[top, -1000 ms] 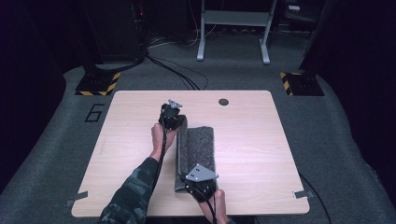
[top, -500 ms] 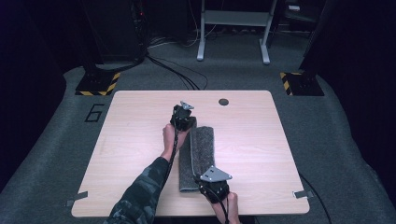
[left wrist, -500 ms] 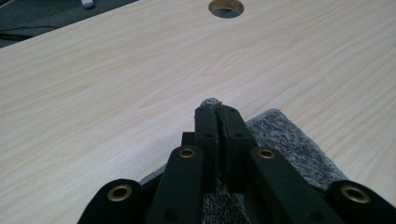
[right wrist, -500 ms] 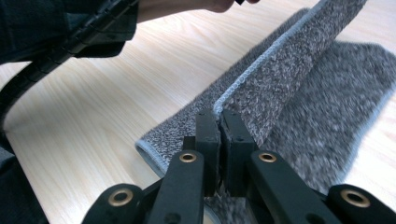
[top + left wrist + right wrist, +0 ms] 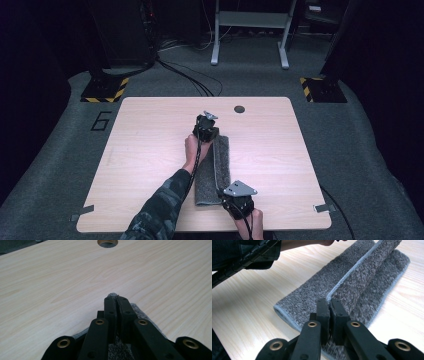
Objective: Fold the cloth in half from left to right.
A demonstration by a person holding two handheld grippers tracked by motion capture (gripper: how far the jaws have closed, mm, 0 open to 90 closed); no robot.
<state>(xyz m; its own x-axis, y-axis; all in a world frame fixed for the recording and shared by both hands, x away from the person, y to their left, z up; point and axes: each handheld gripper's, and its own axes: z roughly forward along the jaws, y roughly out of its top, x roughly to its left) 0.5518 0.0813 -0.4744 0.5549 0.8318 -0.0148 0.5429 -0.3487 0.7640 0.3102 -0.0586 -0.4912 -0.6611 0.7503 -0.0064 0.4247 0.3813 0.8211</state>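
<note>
Grey fuzzy folded towel is lying on the pale wooden bench, pinched at both ends: the left gripper is clamping its far corner with jaws closed tight, the right gripper is likewise squeezing the near edge's raised fold.

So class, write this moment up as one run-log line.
left gripper: shut on towel far end | right gripper: shut on towel near end | towel: grey, partly folded lengthwise | table: wood

I see a grey pile towel with light stitched edging, folded lengthwise into a narrow strip on the table, upper layer lifted along one long edge.
</note>
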